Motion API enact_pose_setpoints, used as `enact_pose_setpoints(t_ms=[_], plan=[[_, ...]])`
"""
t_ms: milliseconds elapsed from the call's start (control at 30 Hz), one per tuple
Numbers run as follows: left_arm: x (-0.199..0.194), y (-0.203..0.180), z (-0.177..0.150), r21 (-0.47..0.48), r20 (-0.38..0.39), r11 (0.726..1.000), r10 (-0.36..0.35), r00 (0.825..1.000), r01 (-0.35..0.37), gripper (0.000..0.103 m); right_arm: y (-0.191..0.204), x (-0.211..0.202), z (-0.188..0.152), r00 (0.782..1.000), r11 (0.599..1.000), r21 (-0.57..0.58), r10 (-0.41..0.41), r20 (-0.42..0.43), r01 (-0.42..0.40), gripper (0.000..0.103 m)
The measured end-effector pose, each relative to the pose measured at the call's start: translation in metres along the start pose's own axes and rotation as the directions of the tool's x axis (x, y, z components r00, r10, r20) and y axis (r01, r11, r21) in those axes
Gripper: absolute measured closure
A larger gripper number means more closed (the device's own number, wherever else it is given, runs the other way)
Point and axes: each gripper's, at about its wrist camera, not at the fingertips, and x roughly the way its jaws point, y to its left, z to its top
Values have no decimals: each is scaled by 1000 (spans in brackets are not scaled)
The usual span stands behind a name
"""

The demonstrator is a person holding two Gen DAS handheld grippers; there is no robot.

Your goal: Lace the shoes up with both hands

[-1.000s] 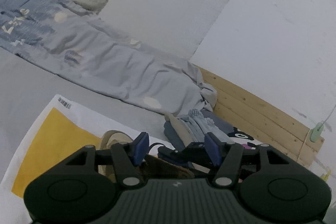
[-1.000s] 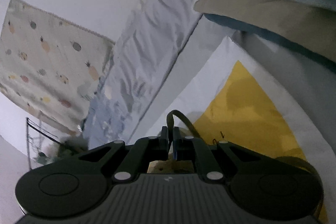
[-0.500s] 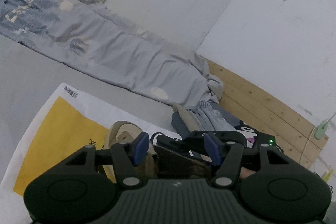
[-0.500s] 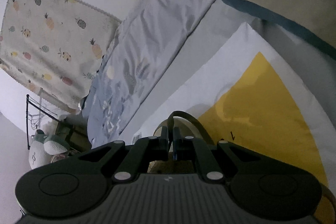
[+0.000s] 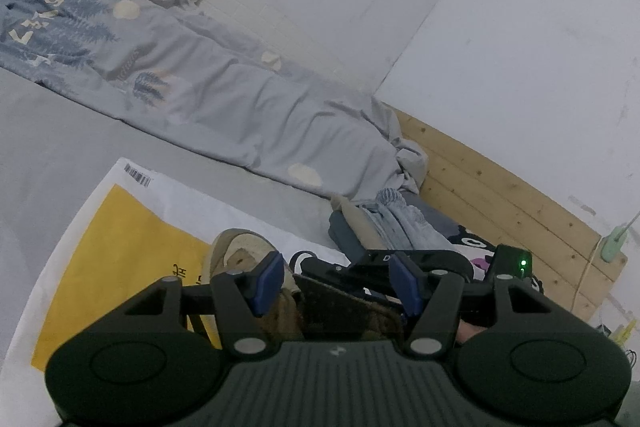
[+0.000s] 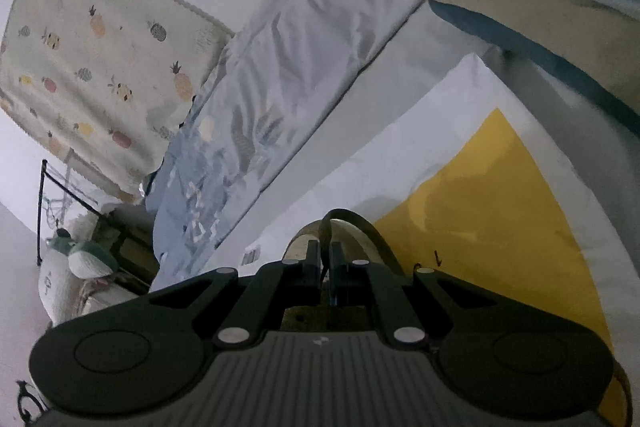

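A tan shoe [image 5: 236, 253] lies on a white and yellow bag [image 5: 120, 239] on the grey bed. My left gripper [image 5: 338, 281] is open, its blue pads either side of the shoe's dark tongue area, just above it. The right gripper's black body [image 5: 420, 261] shows beyond it. In the right wrist view my right gripper [image 6: 325, 259] is shut on a dark lace [image 6: 352, 219], which loops up from the fingertips and back down over the shoe's tan rim [image 6: 304, 239]. Most of the shoe is hidden under both grippers.
A blue-grey patterned quilt [image 5: 168, 75] lies along the white wall. Folded clothes [image 5: 384, 223] sit right of the shoe, by a wooden bed board [image 5: 500, 199]. A pineapple-print cloth [image 6: 96, 39] hangs at the far end, with a plush toy [image 6: 84, 259] below.
Both grippers have tilted and shifted a little over the shoe, bringing more of the shoe and lace loop into view. The left stays open, the right stays shut on the lace.
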Motion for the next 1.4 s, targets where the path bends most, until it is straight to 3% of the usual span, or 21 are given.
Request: enact_pose_setpoints(t_ms=[467, 600, 700, 767, 800, 1133, 1400], plan=[[2, -3, 1, 8, -4, 1000, 7, 1000, -7, 46, 15, -9, -6, 999, 992, -127, -13, -29, 9, 100], [2, -2, -1, 12, -4, 1000, 8, 1000, -8, 46, 6, -10, -4, 999, 997, -74, 13, -33, -16, 97], [2, -2, -1, 13, -5, 1000, 9, 1000, -9, 46, -1, -12, 0, 999, 999, -13, 39, -24, -39, 85], [3, -3, -2, 12, -4, 1000, 10, 1000, -10, 46, -3, -14, 1, 998, 998, 12, 57, -10, -56, 64], [4, -4, -3, 11, -4, 1000, 11, 1000, -11, 46, -4, -15, 2, 998, 998, 24, 65, -5, -65, 63], [2, -4, 0, 7, -9, 1000, 11, 1000, -11, 46, -20, -8, 3, 998, 990, 130, 60, -6, -59, 64], [0, -3, 2, 7, -11, 1000, 12, 1000, -12, 46, -19, -6, 2, 998, 991, 124, 55, 15, -57, 68]])
